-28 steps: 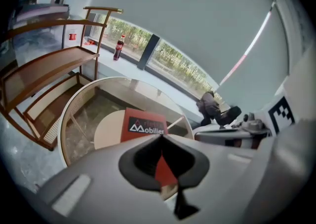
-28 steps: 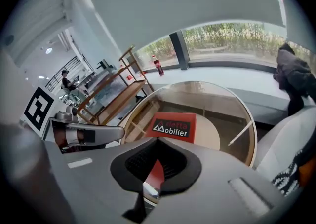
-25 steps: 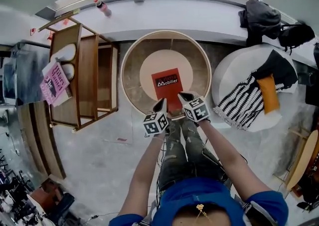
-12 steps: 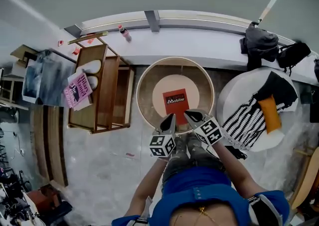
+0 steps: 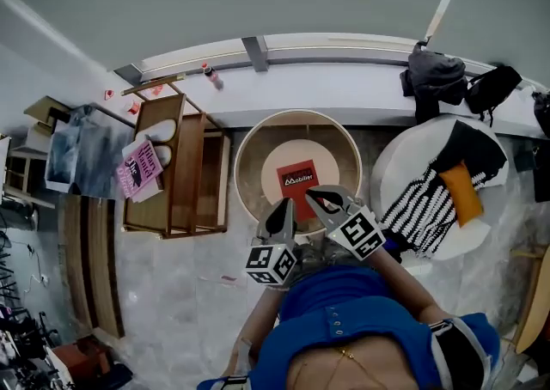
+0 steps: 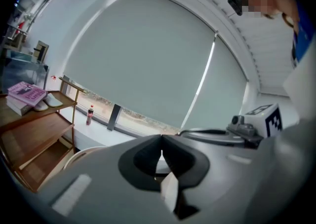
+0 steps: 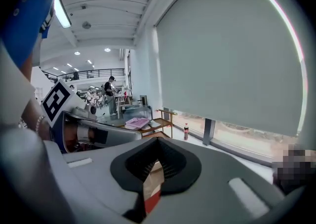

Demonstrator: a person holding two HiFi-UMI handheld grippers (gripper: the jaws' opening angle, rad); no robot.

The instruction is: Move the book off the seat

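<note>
Nearest, L gripper [image 5: 284, 212] and R gripper [image 5: 322, 201] hang side by side above the person's lap, both sets of jaws shut tight w/ nothing between them. Just past them at 12 o'clock the red book [image 5: 296, 182] lies flat at the centre of the round seat [image 5: 249, 152], clear of the rim, untouched. It looks thin & light, prob a soft cover that sags if held by one corner; glossy, may slip. It sits flat on padding, so no gap under it: best hold is the near edge at 6 o'clock, one jaw pressed into the cushion to get beneath. Wooden rack [image 5: 172, 173] stands at the seat's 9 o'clock
</note>
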